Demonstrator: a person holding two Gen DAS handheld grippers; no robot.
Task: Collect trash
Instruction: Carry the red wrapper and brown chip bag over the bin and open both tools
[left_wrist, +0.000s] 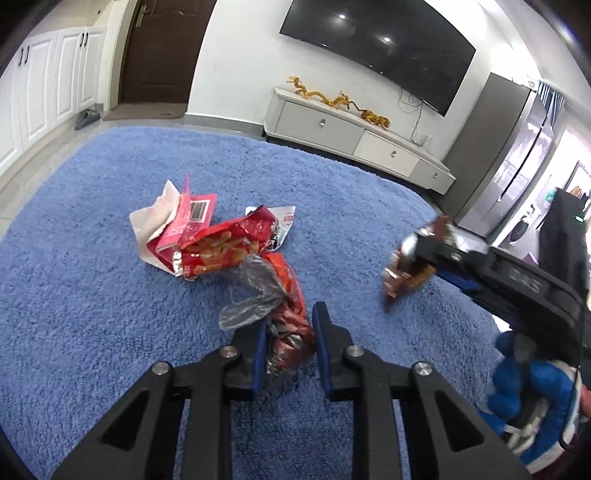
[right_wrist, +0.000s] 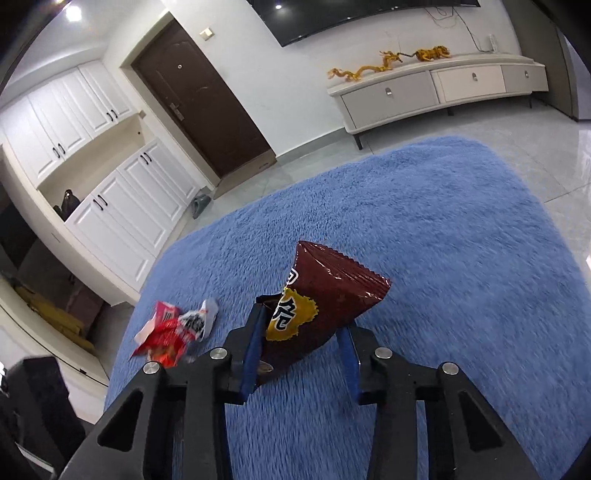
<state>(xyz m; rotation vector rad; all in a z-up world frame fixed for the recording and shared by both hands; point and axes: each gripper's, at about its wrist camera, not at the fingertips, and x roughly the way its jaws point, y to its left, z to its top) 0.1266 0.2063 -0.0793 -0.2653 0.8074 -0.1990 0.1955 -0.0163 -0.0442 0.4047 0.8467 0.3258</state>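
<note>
While both hands are working on the fuzzy blue rug, the trash is being picked up like this:

Left gripper: its jaws are squeezing a crinkly red and silver foil wrapper, which is resting on the rug.

Right gripper: its jaws are pinching the low end of a shiny dark brown snack bag, and the bag is sticking up off the rug.

Still waiting: a pile of red and pink torn packets is lying farther back on the rug.

Doing it well: probably holding tight while lifting slowly, since foil is slippery.

Writing: yellow patch with black letters on the brown bag, and a barcode on the pink packet; I cannot read either.
</note>
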